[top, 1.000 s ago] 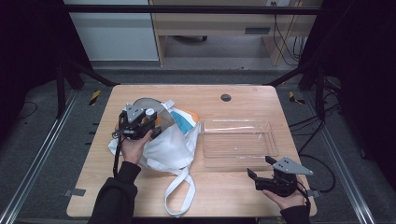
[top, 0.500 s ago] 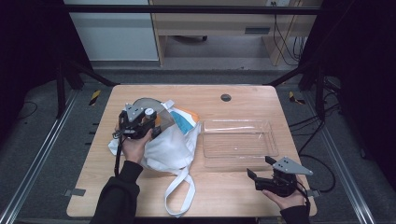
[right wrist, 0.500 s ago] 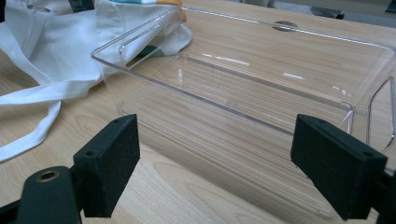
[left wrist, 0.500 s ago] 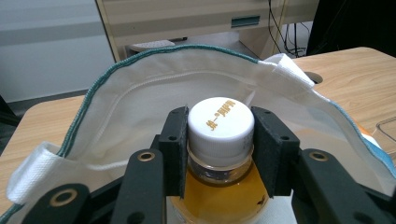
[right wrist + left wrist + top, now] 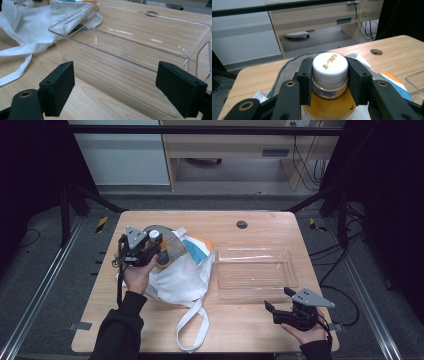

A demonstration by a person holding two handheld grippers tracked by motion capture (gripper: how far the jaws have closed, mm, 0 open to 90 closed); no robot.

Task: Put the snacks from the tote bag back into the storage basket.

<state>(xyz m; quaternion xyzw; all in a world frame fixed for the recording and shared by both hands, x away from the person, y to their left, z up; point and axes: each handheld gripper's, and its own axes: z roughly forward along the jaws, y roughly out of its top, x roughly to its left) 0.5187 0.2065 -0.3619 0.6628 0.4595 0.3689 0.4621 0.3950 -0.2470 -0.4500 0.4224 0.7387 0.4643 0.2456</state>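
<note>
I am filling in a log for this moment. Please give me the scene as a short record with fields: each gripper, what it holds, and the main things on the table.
left gripper: shut on the white cap of the bottle, over the bag
bottle: amber liquid, upright, partly inside the bag
bag: white cloth, open, straps lying toward the near edge
right gripper: open, holds nothing, faces the tray
tray: clear plastic, nothing in it, right of the bag
table: light wood, round hole near the far edge
</note>
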